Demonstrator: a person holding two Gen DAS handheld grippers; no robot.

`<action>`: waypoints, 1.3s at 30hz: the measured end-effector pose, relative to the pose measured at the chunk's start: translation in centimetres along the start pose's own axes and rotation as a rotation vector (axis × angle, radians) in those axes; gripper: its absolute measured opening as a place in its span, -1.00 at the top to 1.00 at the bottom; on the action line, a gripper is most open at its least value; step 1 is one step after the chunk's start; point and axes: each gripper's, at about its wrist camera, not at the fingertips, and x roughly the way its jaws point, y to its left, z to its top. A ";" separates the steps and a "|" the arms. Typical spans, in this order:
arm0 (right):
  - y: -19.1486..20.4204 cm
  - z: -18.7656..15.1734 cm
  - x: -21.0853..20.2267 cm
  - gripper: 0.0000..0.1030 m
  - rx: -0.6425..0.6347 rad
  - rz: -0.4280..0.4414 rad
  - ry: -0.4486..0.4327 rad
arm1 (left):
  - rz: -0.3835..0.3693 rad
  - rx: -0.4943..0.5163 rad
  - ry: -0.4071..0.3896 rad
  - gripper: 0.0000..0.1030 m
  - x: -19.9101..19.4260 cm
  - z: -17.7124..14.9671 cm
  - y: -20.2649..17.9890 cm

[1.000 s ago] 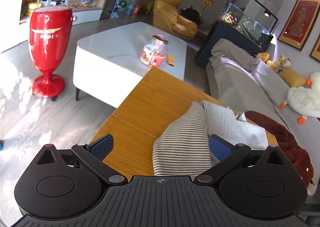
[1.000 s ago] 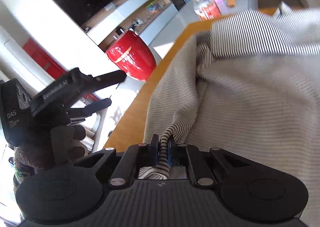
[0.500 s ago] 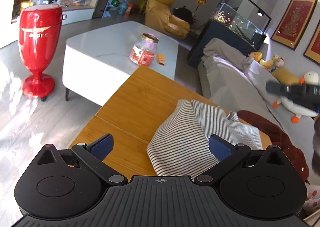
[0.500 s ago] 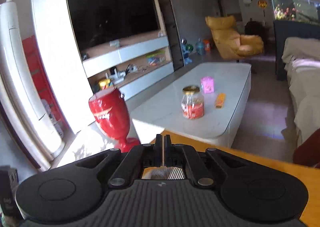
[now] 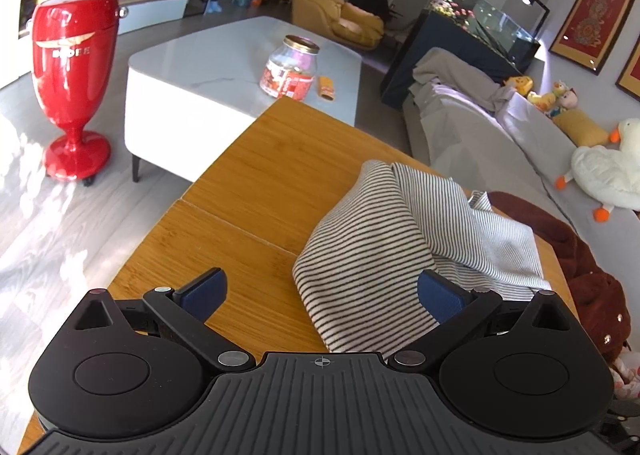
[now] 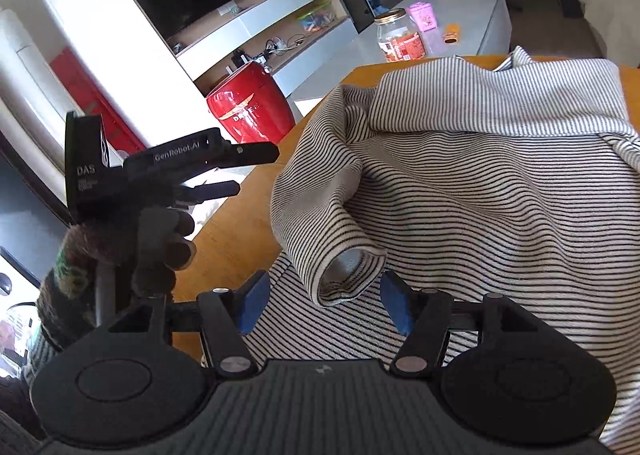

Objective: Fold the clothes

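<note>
On the wooden table (image 5: 256, 183) in front of us lies the striped shirt (image 5: 384, 251), bunched and partly folded over itself, toward the table's right side as the left wrist camera shows it. Going left to right in that view, we see a red goblet-shaped stand (image 5: 74, 83) on the pale floor, then a white coffee table (image 5: 208, 67) with a glass jar (image 5: 290, 69) on it just past the wooden table's far edge, then the shirt, and at the far right a dark red garment (image 5: 576, 255) touching the shirt's edge, with a grey sofa (image 5: 492, 147) behind.

Our left gripper (image 5: 320, 291) hangs above the near part of the table with its jaws spread wide and nothing between them; the blue pad on its right finger sits over the shirt's near edge, the other over bare wood.

From the right wrist camera, left to right, we see the left gripper (image 6: 224, 171) held in a gloved hand (image 6: 156, 251) beside the table, then the red stand (image 6: 248, 107), then the shirt (image 6: 480, 195) filling most of the tabletop (image 6: 236, 219). Our right gripper (image 6: 320, 305) is released, jaws wide apart, poised over the cloth. A sleeve cuff (image 6: 348, 275) rolled into an open tube lies between its blue pads (image 6: 252, 307), apparently touching neither.
</note>
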 end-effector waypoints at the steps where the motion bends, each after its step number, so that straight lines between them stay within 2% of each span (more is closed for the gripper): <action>1: 0.4 0.8 0.2 0.33 -0.037 -0.014 -0.023 | 0.008 0.003 -0.004 -1.00 -0.2 0.0 0.0; 3: 1.2 2.5 0.6 0.77 -0.111 -0.042 -0.070 | 0.024 0.007 -0.012 -1.00 -0.7 0.0 0.2; 5: 2.1 4.1 1.1 0.92 -0.185 -0.071 -0.117 | 0.036 0.002 -0.020 -1.00 -1.1 0.0 0.4; 7: 2.9 5.7 1.5 0.93 -0.260 -0.099 -0.164 | 0.045 -0.006 -0.028 -1.00 -1.6 0.1 0.6; 10: 3.6 11.2 -0.4 0.93 -0.348 -0.141 -0.294 | 0.008 0.024 -0.046 -1.00 -1.5 0.1 -0.6; 14: 2.7 18.7 -3.6 0.93 -0.375 -0.197 -0.432 | -0.041 0.066 -0.070 -1.00 -1.4 0.2 -2.3; 17: -0.1 21.5 -4.7 0.93 -0.325 -0.235 -0.450 | -0.110 0.144 -0.071 -1.00 0.2 -0.6 -5.1; 20: -4.0 21.2 -5.1 0.93 -0.248 -0.287 -0.436 | -0.188 0.194 -0.052 -1.00 2.2 -2.4 -7.5; 23: -8.3 19.1 -4.5 0.93 -0.162 -0.349 -0.378 | -0.264 0.244 -0.033 -1.00 4.3 -4.3 -9.8; 26: -12.5 16.4 -3.3 0.93 -0.074 -0.417 -0.297 | -0.200 0.299 -0.013 -1.00 5.5 -5.8 -10.6; 28: -15.0 14.2 -1.4 0.92 -0.029 -0.464 -0.225 | -0.182 0.285 -0.039 -1.00 5.1 -5.9 -10.4; 31: -17.2 11.3 1.4 0.89 -0.004 -0.502 -0.138 | -0.140 0.277 -0.035 -1.00 4.5 -6.2 -9.7; 32: -17.5 10.7 1.8 0.88 -0.006 -0.503 -0.134 | -0.140 0.286 -0.023 -1.00 4.3 -6.4 -9.8; 35: -17.2 10.3 1.7 0.75 -0.012 -0.490 -0.149 | -0.141 0.318 0.015 -1.00 3.8 -6.4 -10.1; 36: -16.9 10.5 1.4 0.47 -0.005 -0.491 -0.153 | -0.148 0.327 0.028 -1.00 3.6 -6.3 -10.2; 37: -16.4 10.7 1.0 -0.08 -0.002 -0.495 -0.169 | -0.172 0.330 0.026 -1.00 3.3 -5.9 -10.3; 39: -15.2 10.9 -0.3 -0.65 -0.011 -0.491 -0.239 | -0.211 0.340 -0.001 -1.00 2.9 -4.5 -11.0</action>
